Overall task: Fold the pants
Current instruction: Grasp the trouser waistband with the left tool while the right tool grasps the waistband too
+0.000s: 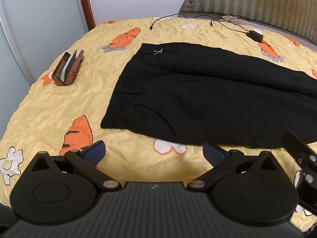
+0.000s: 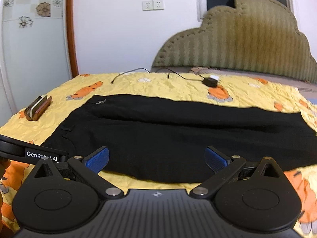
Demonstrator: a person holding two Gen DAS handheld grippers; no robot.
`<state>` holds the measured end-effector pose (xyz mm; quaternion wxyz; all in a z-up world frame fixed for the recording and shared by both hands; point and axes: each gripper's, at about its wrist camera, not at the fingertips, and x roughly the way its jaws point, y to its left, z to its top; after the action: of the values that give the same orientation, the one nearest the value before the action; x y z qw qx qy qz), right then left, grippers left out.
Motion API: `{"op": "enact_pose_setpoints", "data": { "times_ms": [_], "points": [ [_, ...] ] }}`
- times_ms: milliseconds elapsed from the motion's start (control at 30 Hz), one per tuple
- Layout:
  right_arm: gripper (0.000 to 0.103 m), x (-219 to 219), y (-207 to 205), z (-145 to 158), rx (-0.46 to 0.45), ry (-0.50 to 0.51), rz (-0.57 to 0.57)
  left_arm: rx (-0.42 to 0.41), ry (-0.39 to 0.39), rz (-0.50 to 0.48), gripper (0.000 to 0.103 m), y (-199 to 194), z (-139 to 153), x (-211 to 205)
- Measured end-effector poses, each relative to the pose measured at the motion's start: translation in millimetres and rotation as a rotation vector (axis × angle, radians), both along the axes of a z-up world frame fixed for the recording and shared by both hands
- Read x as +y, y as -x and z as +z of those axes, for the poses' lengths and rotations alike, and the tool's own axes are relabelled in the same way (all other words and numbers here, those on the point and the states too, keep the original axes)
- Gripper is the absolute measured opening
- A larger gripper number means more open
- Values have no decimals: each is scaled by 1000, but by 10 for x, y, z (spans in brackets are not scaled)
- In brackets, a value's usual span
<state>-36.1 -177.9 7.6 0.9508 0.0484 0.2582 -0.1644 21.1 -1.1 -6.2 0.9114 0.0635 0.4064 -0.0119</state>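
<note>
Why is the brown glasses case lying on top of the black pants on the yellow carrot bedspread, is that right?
Not quite. The open brown glasses case is not on the black pants; it lies apart from them on the yellow carrot-print bedspread, off past the waistband end. The left wrist view shows bare bedspread between them. The pants do lie on the bedspread.

- Soft, even indoor light filled both views; its source could not be told.
- The black pants (image 1: 208, 95) read almost featureless, their folds swallowed in darkness.
- A faint shadow lay on the yellow bedspread (image 1: 59, 103) just ahead of the left gripper (image 1: 154, 150).
- Fisheye distortion bowed the bed's edges and darkened the picture corners.
- In the right wrist view, the headboard (image 2: 247, 45) and the bedspread's right edge were smeared with blur; the left wrist view stayed sharper.
</note>
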Motion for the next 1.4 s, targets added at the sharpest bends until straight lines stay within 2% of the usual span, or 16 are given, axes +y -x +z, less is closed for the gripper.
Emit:
{"op": "enact_pose_setpoints", "data": {
  "times_ms": [133,300,433,500,633,767,833,967,1200,1333,1400],
  "points": [
    [103,-23,-42,71,-40,47,60,-6,-12,5,103,-73,-5,21],
    [103,-100,-236,184,-39,96,98,-18,-29,-1,103,-183,20,65],
    [103,-337,-556,267,-22,13,145,-31,-35,2,103,-333,71,140],
    [103,-472,-746,290,-16,-34,206,-33,-33,3,103,-436,92,193],
    [103,-624,-1172,270,29,-36,301,-42,-40,-1,103,-690,112,280],
    [103,-752,-1678,147,106,67,368,-10,14,-9,103,-1112,134,413],
    [103,-907,-1920,67,115,74,418,2,39,3,103,-1345,150,492],
    [103,-1325,-2436,-103,147,22,459,1,21,3,103,-1803,157,567],
    [103,-1772,-3167,-359,222,-19,511,22,-22,-79,103,-2419,42,477],
    [88,-2000,-3443,-557,317,-121,540,53,-3,-151,103,-2769,-35,401],
    [85,-2116,-3523,-627,338,-165,548,75,26,-179,103,-2932,-74,388]
  ]
}}
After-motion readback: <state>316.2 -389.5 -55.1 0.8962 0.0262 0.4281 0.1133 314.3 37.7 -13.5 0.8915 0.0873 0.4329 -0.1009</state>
